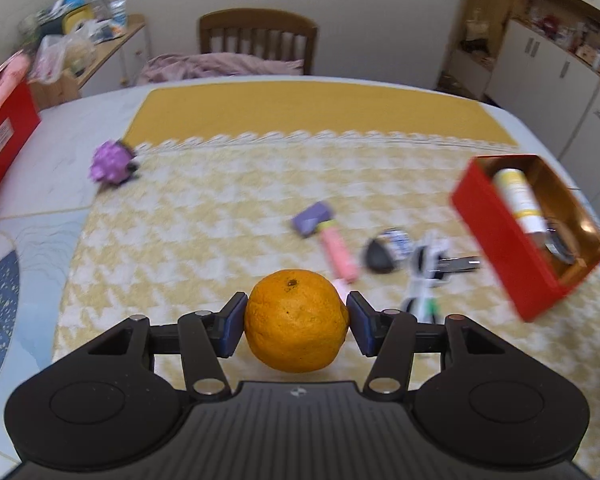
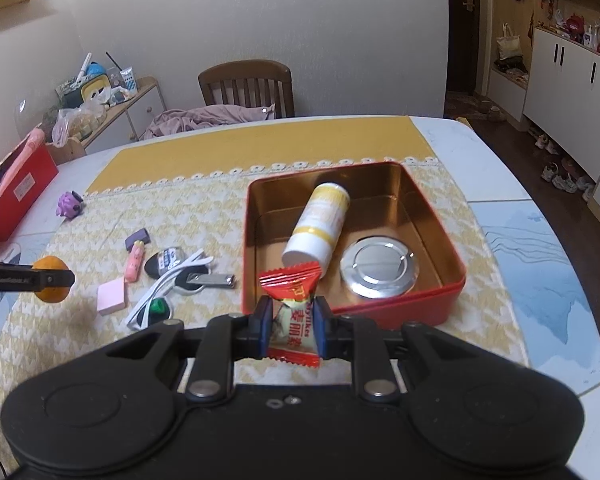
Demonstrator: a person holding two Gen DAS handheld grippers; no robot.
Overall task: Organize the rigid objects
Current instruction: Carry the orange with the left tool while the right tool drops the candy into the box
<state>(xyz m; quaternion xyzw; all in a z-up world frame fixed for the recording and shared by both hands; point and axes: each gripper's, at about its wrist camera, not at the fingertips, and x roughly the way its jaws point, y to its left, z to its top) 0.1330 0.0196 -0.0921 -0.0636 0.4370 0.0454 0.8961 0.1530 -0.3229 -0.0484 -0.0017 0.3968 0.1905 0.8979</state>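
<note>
My left gripper [image 1: 296,322] is shut on an orange [image 1: 296,320] and holds it above the yellow cloth; it also shows at the left of the right wrist view [image 2: 51,285]. My right gripper [image 2: 291,326] is shut on a red wrapped candy [image 2: 294,316], just in front of the near wall of the red tin box [image 2: 400,312]. The box holds a white and yellow bottle [image 2: 320,222] lying down and a round silver lid [image 2: 380,270]. The box shows at the right of the left wrist view [image 1: 500,240].
On the cloth left of the box lie a pink eraser [image 2: 112,298], white sunglasses [image 2: 160,294], a nail clipper [image 2: 212,279], a pink toy [image 2: 134,262], a purple block [image 2: 137,238] and a purple figure [image 2: 69,204]. A large red box [image 2: 16,196] stands far left. A chair [image 2: 246,84] is behind the table.
</note>
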